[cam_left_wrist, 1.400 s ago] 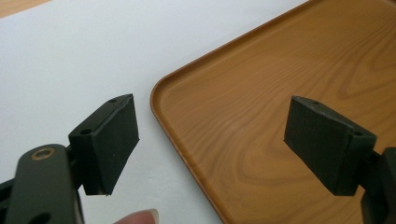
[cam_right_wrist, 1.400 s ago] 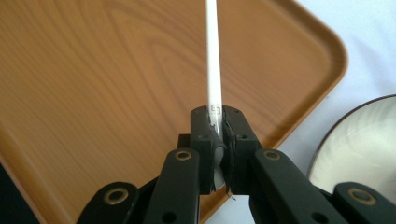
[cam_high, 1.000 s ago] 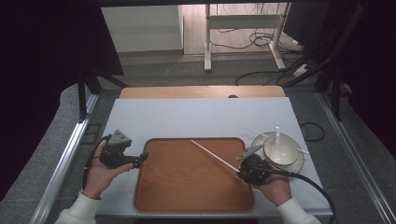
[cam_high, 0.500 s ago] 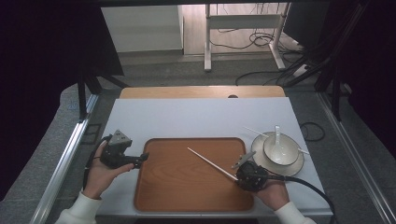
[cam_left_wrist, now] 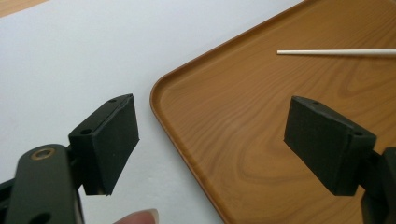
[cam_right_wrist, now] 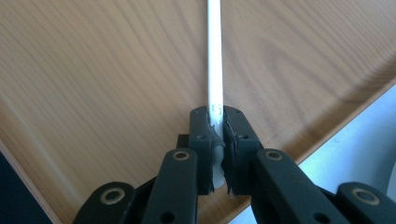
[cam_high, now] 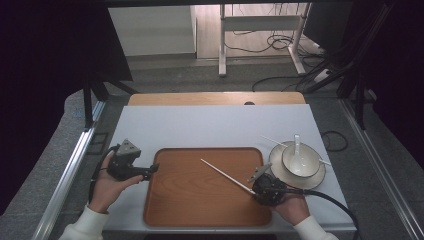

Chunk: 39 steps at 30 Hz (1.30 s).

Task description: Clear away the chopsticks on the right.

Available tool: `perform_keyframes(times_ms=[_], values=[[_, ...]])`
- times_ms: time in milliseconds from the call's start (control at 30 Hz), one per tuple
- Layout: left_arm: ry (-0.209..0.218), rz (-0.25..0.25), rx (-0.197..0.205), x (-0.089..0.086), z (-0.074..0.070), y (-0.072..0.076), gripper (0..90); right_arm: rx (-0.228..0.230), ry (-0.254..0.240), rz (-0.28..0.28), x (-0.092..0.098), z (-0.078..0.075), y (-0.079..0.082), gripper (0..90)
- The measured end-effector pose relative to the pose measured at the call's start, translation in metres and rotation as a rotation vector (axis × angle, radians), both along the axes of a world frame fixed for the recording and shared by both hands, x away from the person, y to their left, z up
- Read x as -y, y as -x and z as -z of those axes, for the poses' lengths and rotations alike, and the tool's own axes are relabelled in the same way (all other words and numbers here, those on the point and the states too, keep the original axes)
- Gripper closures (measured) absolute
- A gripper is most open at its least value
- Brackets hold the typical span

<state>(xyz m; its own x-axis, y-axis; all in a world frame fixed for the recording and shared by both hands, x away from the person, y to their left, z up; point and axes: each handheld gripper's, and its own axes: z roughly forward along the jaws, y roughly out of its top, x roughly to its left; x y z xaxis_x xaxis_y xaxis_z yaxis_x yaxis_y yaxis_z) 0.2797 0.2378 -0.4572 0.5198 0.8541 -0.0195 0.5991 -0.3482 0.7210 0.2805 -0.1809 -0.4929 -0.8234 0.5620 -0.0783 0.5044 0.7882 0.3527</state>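
The right gripper (cam_high: 260, 184) clamped one white chopstick (cam_high: 222, 175) over the wooden tray (cam_high: 200, 210); the left gripper (cam_left_wrist: 215, 144) hung wide open, empty, at the tray's left rim.

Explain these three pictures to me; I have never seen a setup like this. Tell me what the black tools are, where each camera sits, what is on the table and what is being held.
There is no robot here: a person holds a hand-held tool with two black fingers in each hand. The high view looks down from above the person's side of the table. The other two cameras ride on the tools and look along their fingers.

On the white table lies a wooden tray. Right of it stands a plate with a bowl and a spoon in it, and another thin white stick lies by its rim.

The right gripper is closed on the end of a white chopstick, which reaches out over the tray. The left gripper is open and holds nothing, at the tray's left edge.
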Motion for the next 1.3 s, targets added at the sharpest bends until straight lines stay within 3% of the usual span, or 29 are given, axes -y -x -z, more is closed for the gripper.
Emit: perform_keyframes(times_ms=[167,267,533,700,767,933,1033,1167,1300], values=[[-0.001,0.000,0.002,0.000,-0.001,0.000,17.1,-0.001,-0.001,0.000,0.000,0.000,0.000,83.1],[0.010,-0.006,0.007,-0.001,-0.001,0.001,17.1,0.016,-0.001,-0.022,0.000,-0.002,0.001,71.9],[0.016,-0.017,0.027,-0.004,-0.009,0.004,16.9,0.133,-0.162,-0.039,-0.002,-0.029,0.004,53.2],[0.019,-0.023,0.032,-0.006,-0.010,0.004,16.9,0.175,-0.202,-0.081,-0.027,-0.049,0.003,43.4],[0.023,-0.023,0.031,-0.006,-0.009,0.004,16.9,0.162,-0.225,-0.089,-0.038,-0.053,0.000,40.7],[0.032,-0.024,0.025,-0.007,-0.009,0.004,17.0,0.111,-0.272,-0.074,-0.060,-0.054,-0.017,41.4],[0.040,-0.026,0.031,-0.009,-0.011,0.005,17.1,0.076,-0.311,-0.063,-0.070,-0.054,-0.029,47.3],[0.041,-0.025,0.031,-0.008,-0.011,0.007,17.1,0.070,-0.294,-0.081,-0.087,-0.049,-0.040,57.6],[0.035,-0.014,0.025,-0.006,-0.010,0.006,17.1,0.023,-0.281,-0.096,-0.101,-0.035,-0.051,72.7]])
